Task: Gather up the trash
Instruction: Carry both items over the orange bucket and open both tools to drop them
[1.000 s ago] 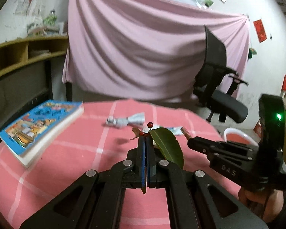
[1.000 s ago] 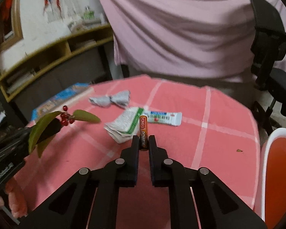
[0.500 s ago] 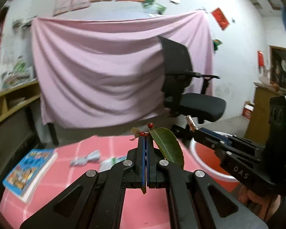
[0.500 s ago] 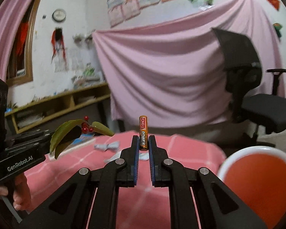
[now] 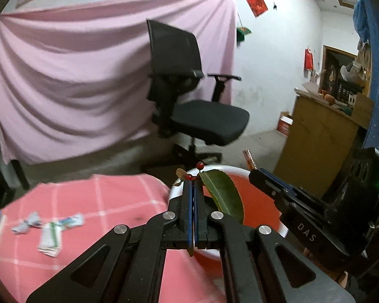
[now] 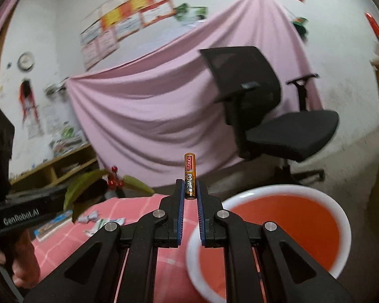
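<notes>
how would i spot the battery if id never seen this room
Find the round bin with the white rim and orange inside beside the pink checked table. The right tool holds the battery upright: slim, gold-and-black, unlike the left tool's leafy berry sprig.

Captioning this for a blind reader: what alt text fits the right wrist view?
The right gripper pinches an upright battery beside a white-rimmed orange bin. At left, the left gripper holds a leafy berry sprig over the pink table.
</notes>
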Available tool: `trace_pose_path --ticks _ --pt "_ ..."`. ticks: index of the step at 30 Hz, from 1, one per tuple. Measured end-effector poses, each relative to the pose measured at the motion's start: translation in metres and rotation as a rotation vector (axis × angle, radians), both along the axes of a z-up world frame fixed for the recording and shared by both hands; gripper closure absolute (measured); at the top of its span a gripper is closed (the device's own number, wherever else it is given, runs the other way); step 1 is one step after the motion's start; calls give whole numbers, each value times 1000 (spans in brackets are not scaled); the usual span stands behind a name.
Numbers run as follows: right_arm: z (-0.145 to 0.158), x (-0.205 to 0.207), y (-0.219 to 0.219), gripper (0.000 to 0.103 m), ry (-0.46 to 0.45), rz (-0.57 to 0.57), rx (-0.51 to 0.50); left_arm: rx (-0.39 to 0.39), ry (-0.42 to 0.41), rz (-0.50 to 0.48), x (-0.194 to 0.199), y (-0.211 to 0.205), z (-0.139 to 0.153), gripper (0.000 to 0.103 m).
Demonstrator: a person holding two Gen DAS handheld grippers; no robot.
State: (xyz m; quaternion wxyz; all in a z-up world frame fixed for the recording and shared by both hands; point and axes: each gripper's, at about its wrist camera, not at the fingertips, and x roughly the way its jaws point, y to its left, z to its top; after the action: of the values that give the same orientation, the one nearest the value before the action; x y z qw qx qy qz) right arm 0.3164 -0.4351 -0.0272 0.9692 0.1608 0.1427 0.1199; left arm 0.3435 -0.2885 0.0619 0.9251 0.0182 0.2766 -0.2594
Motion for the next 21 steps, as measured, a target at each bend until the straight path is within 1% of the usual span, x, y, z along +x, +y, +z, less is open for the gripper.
trace_pose_path --ticks 4,7,11,15,18,21 --pt "-11 2 -21 95 59 -46 30 -10 92 -28 15 -26 -8 103" --pt "-18 2 -35 95 113 -80 40 5 128 -40 17 -37 -16 103" --pt "-32 10 -51 95 221 -123 77 48 175 -55 25 -62 -29 103" --pt "-48 19 -61 95 320 -118 102 89 211 -70 29 -73 -44 103" --pt "-56 19 -66 95 361 -109 114 105 244 -80 35 -82 -54 103" --pt "-64 21 -70 95 399 -101 129 94 289 -80 38 -81 -64 103"
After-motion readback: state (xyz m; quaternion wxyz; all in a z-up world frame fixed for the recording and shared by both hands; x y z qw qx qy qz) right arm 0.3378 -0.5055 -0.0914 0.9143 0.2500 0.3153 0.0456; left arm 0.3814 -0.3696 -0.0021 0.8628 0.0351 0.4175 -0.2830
